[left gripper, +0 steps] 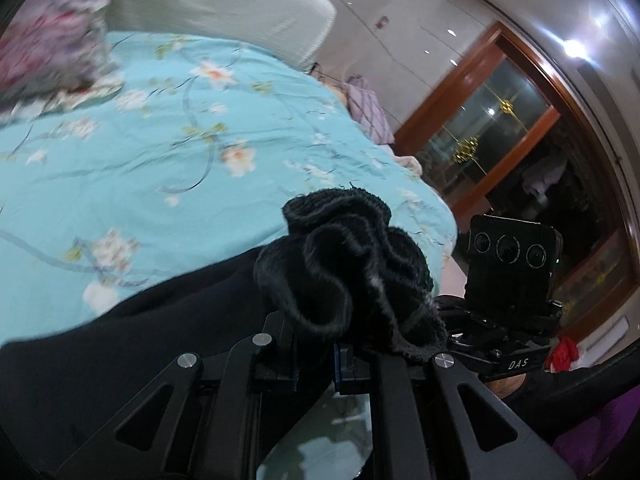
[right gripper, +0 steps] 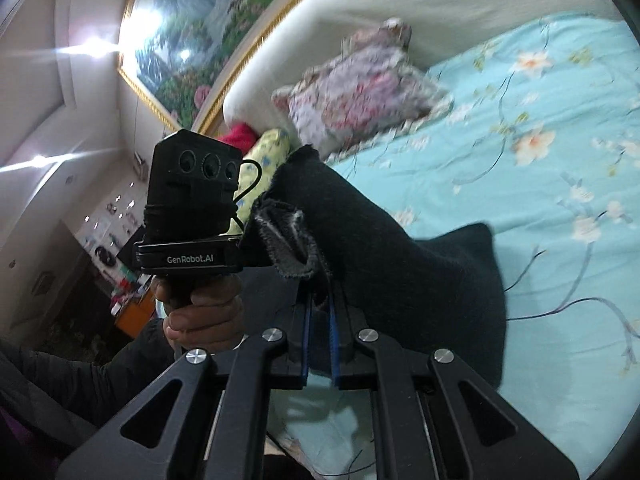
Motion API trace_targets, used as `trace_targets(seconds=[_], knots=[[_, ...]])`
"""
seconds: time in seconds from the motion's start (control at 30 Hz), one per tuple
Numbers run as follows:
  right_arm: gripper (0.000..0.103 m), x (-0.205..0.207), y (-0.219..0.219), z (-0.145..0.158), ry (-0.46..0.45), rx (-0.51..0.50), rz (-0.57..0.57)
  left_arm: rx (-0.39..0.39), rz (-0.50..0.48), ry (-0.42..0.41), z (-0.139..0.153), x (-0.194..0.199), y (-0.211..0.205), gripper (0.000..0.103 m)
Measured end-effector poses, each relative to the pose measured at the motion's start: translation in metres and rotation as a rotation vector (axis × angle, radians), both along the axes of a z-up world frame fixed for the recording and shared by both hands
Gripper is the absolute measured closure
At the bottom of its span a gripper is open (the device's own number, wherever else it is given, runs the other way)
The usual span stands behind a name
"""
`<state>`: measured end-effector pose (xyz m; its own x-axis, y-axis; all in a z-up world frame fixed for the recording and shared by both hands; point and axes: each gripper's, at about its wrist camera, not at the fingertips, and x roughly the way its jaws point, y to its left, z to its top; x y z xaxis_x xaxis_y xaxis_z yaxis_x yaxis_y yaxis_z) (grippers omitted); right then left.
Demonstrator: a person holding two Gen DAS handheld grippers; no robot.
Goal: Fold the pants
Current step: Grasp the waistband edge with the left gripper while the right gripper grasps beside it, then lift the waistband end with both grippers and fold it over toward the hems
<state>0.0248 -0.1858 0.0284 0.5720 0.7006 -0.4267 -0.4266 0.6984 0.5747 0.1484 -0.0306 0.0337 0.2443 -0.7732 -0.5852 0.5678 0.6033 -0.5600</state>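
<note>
The black pants (left gripper: pixel 344 264) are bunched into ruffled folds at the edge where my left gripper (left gripper: pixel 316 344) is shut on them. The rest of the cloth trails down to the left over the bed. In the right wrist view my right gripper (right gripper: pixel 320 308) is shut on another part of the pants (right gripper: pixel 400 264). A frayed edge sticks up above its blue pads (right gripper: pixel 334 332), and the cloth hangs to the right. The two grippers are close side by side. A hand (right gripper: pixel 204 320) holds the left one's handle under its camera housing (right gripper: pixel 192 200).
A turquoise floral bedsheet (left gripper: pixel 160 140) covers the bed under the pants. A pink floral pillow (right gripper: pixel 360 92) lies against the white headboard (left gripper: pixel 224 0). A wood-framed glass door (left gripper: pixel 480 120) stands beyond the bed's far side. A framed painting (right gripper: pixel 208 32) hangs above the headboard.
</note>
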Motion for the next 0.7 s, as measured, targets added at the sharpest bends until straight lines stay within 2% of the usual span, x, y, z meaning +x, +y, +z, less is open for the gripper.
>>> trace_targets(seconds=[0.37, 0.7], knots=[[0.094, 0.029, 0.034, -0.041, 0.120, -0.077, 0.093, 0.021, 0.106, 0.122, -0.055, -0.001, 0.045, 0.095], [0.094, 0.034, 0.046, -0.053, 0.155, -0.148, 0.115, 0.000, 0.167, 0.152, -0.070, -0.017, 0.069, 0.095]])
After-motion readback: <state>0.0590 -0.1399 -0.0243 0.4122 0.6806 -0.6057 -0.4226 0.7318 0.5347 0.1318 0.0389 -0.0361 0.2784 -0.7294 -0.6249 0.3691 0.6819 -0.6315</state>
